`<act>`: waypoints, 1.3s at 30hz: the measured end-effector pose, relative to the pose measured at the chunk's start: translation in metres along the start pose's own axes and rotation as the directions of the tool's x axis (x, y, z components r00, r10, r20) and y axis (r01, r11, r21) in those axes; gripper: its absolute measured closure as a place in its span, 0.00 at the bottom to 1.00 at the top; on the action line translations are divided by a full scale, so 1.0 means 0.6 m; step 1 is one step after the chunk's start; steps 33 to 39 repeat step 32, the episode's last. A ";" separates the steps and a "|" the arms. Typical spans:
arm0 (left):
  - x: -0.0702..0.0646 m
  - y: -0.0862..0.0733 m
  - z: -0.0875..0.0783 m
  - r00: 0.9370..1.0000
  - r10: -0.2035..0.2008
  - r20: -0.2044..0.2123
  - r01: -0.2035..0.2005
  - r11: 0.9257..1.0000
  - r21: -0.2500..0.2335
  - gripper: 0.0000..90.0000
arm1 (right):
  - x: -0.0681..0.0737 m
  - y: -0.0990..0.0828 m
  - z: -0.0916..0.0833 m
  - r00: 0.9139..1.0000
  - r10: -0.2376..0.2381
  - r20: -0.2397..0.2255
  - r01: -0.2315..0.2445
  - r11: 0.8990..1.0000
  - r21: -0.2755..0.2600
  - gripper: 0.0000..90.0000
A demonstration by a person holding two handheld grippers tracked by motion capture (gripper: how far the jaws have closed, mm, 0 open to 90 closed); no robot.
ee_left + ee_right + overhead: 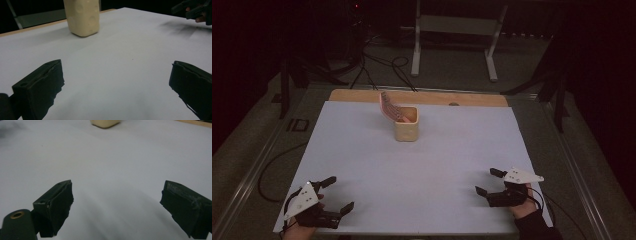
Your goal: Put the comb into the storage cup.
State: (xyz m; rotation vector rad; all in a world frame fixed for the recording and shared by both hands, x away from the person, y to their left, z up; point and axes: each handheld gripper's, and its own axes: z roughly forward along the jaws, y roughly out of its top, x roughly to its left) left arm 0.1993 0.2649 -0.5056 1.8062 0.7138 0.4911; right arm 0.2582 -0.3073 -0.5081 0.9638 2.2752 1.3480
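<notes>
- Left gripper (338, 194): at the near left corner of the white sheet (362, 165), jaws spread wide, nothing between them.
- Right gripper (486, 181): at the near right edge of the sheet, jaws likewise wide apart and empty.
- Cream cup (406, 123): upright at the far centre of the sheet, well apart from both grippers.
- Pink object (388, 106): stands in the cup, leaning over its far left rim.
- Wooden table edge (482, 99): exposed beyond the sheet's far side.

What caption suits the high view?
Two open claws, left and right, wait before a cream cup.
</notes>
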 end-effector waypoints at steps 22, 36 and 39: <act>-0.001 0.000 0.001 1.000 0.005 -0.001 -0.005 1.000 0.007 0.00 | -0.001 -0.006 0.013 1.000 -0.002 0.016 0.001 0.999 0.040 0.12; -0.001 0.000 0.002 1.000 0.007 -0.002 -0.007 1.000 0.007 0.00 | 0.003 -0.006 0.015 1.000 -0.021 0.006 0.021 0.999 0.050 0.12; -0.001 0.000 0.002 1.000 0.007 -0.002 -0.007 1.000 0.007 0.00 | 0.003 -0.006 0.015 1.000 -0.021 0.006 0.021 0.999 0.050 0.12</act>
